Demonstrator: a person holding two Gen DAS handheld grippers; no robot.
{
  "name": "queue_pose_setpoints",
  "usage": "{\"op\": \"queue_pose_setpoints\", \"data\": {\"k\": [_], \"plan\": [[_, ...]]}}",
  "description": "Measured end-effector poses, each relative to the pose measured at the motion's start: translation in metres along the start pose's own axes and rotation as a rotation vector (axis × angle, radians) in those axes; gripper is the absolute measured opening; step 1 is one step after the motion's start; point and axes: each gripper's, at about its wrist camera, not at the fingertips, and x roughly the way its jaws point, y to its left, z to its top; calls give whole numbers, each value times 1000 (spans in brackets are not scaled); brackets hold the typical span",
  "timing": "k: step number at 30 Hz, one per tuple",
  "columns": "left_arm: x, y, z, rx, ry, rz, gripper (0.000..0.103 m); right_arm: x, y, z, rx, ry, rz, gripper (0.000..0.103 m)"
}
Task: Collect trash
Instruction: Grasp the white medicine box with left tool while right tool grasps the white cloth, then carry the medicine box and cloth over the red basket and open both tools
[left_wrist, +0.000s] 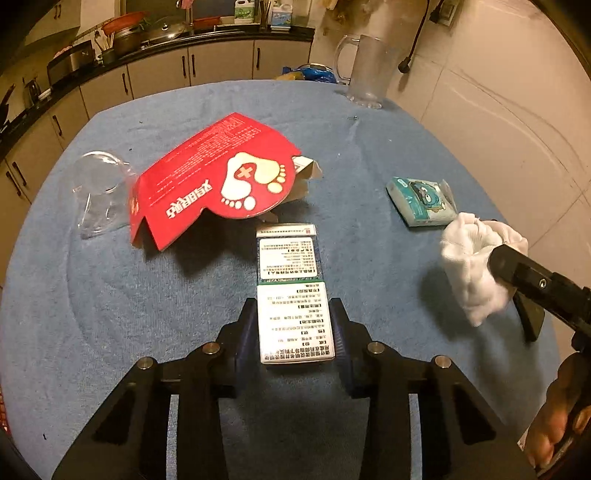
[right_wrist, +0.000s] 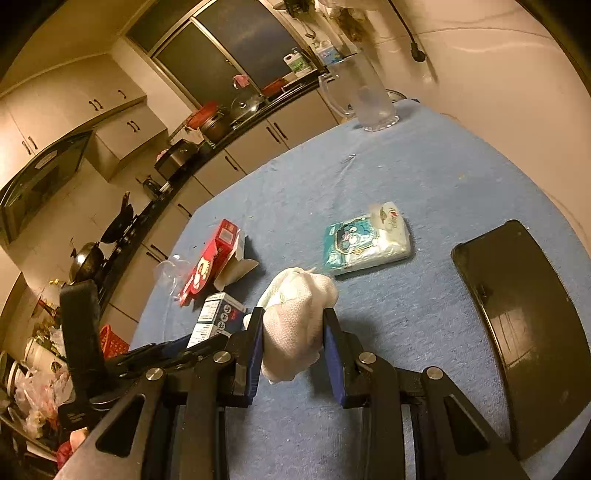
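Observation:
My left gripper (left_wrist: 294, 306) is shut on a white and green medicine box (left_wrist: 291, 291) and holds it just above the blue tablecloth (left_wrist: 184, 295); the box also shows in the right wrist view (right_wrist: 218, 314). My right gripper (right_wrist: 293, 317) is shut on a crumpled white tissue (right_wrist: 299, 317), which also shows in the left wrist view (left_wrist: 476, 258). A torn red carton with a footprint design (left_wrist: 214, 181) lies ahead of the left gripper. A crushed clear plastic cup (left_wrist: 99, 192) lies to its left. A teal tissue pack (left_wrist: 421, 201) lies at the right.
A clear glass mug (left_wrist: 365, 70) stands at the far table edge. A black phone (right_wrist: 517, 325) lies on the table's right side. A red basket (right_wrist: 110, 341) sits below the table on the left. Kitchen counters with pots run behind.

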Motion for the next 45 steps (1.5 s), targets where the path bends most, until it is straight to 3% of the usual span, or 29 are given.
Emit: {"op": "queue_pose_setpoints", "data": {"k": [11, 18, 45], "plan": [[-48, 25, -29, -9, -114, 7, 35, 2, 27, -10, -60, 8, 11, 33], [-77, 42, -50, -3, -202, 112, 35, 12, 61, -24, -136, 38, 41, 33], [-123, 116, -81, -113, -297, 206, 35, 56, 153, -51, -291, 131, 91, 33]]}}
